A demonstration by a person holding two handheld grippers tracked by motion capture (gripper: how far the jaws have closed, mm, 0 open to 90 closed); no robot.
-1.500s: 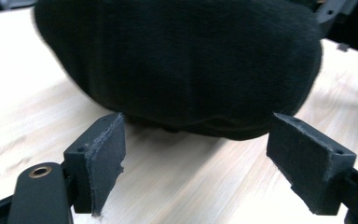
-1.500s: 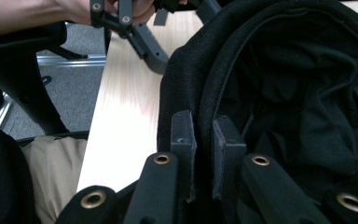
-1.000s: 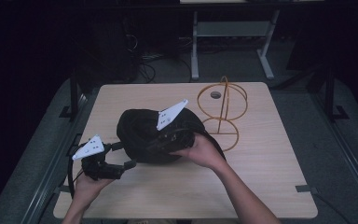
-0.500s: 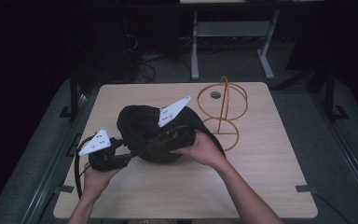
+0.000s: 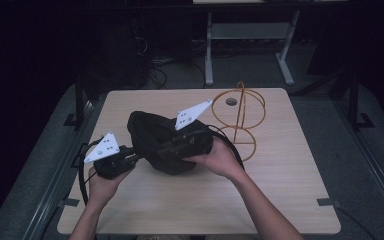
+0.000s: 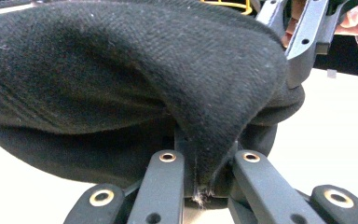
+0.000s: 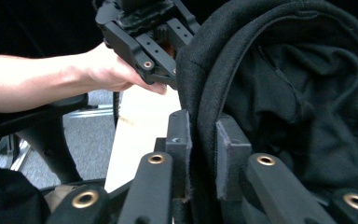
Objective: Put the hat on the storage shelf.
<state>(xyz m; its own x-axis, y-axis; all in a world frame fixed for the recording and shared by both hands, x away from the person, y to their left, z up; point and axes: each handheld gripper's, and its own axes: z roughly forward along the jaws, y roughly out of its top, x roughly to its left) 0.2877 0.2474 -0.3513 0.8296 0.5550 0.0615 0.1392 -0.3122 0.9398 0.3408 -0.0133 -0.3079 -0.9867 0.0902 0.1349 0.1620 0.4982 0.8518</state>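
A black knitted hat (image 5: 152, 132) is held up just over the middle of the wooden table (image 5: 280, 190). My left gripper (image 5: 138, 156) comes in from the left and is shut on a fold of the hat's edge (image 6: 214, 116). My right gripper (image 5: 169, 148) comes in from the right. In the right gripper view its pads (image 7: 179, 140) pinch the hat's rim (image 7: 205, 84), and the dark inside of the hat opens to the right. The left gripper (image 7: 142, 32) and its hand sit just beyond that rim.
An orange wire stand (image 5: 242, 120) with two rings rises at the back right of the table, close behind the right hand (image 5: 220, 157). A cable (image 5: 83, 175) loops from the left gripper at the table's left edge. Dark floor and desk legs lie beyond.
The left gripper has moved up and right from the table's left side to the hat and has shut on its edge. The right gripper and the hat have hardly moved.
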